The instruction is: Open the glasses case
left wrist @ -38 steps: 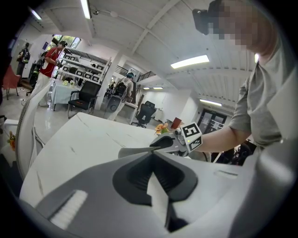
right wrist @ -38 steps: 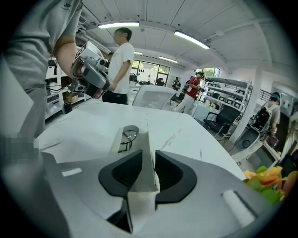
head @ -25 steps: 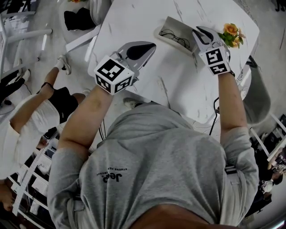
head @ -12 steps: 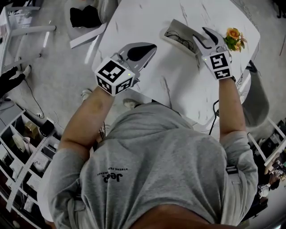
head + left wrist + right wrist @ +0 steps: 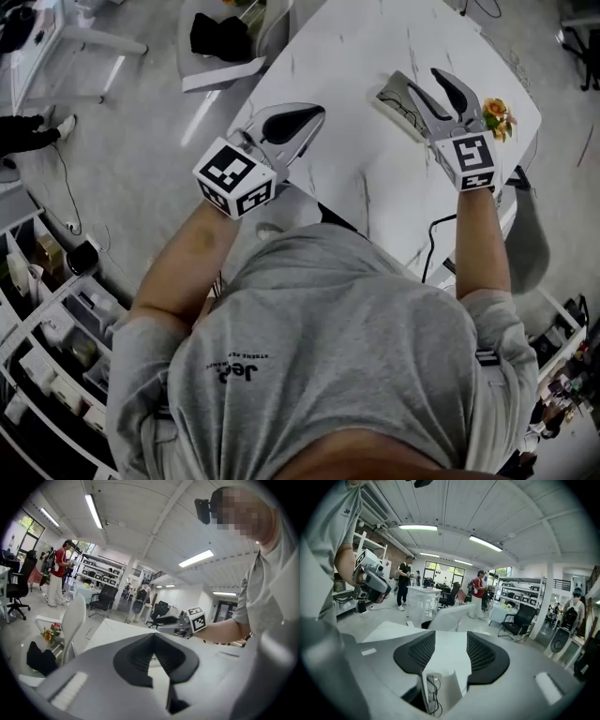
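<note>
While open, glasses case [image 5: 395,93]: glasses [image 5: 433,692] inside.

Grey short-sleeved T-shirt [image 5: 328,356] with dark print; grey, black-padded left tongs [image 5: 315,112] and right tongs [image 5: 421,78] with black-and-white marker cubes [image 5: 234,178].

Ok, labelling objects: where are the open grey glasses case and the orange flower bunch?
Open grey glasses case [image 5: 391,97]: head view, its left end.
Orange flower bunch [image 5: 496,112]: head view, the blossoms.

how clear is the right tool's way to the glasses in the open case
Probably yes: the right tool, whose jaws have just been opening with nothing between them, hangs right by the open glasses case, and the glasses lie uncovered inside.
</note>
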{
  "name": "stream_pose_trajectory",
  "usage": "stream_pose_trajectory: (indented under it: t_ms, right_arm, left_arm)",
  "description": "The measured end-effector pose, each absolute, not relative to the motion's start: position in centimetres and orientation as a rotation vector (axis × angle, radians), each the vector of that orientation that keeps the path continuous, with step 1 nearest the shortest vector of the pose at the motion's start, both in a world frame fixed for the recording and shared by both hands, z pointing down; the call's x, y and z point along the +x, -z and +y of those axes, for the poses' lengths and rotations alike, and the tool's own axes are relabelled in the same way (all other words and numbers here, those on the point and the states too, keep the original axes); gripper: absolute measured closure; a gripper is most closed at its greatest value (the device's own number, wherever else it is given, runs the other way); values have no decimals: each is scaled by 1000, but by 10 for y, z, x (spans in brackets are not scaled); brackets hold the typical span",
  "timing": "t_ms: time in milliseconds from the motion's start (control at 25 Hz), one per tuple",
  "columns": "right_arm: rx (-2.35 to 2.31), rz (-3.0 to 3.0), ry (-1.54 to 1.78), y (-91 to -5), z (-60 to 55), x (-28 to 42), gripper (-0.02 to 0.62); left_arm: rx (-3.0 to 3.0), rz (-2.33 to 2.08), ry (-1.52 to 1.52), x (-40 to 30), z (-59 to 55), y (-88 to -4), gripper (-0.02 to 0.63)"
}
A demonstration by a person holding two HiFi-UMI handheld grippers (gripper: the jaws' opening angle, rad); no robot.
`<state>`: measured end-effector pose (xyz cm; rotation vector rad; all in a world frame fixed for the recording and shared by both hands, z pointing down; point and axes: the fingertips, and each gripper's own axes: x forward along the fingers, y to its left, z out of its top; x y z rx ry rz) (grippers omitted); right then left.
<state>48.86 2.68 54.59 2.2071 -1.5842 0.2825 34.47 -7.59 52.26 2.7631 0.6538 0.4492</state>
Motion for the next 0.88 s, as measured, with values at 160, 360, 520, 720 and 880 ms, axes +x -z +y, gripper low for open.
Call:
stream_pose_trajectory:
  t_ms: [160, 360, 520, 720, 880]
  right_arm:
    - [2177, -1662, -213, -504, -16, 451, 402]
    - [2060, -1884, -51, -452, -99, 396, 405]
    - [1965, -2018, 20, -417, -152, 339, 431]
    - [1841, -2165, 88, -381, -209, 263, 468]
    - [1711, -2317, 109, -355, -255, 196, 500]
  left_arm:
    - [2807, 539, -375, 300, -110, -485, 557]
    - [2899, 315, -249, 238, -164, -433, 557]
    - [2940, 127, -193, 170, -203, -401, 557]
    - [2956, -136, -107, 79, -246, -369, 557]
    - [2954, -379, -37, 1, -276, -346, 557]
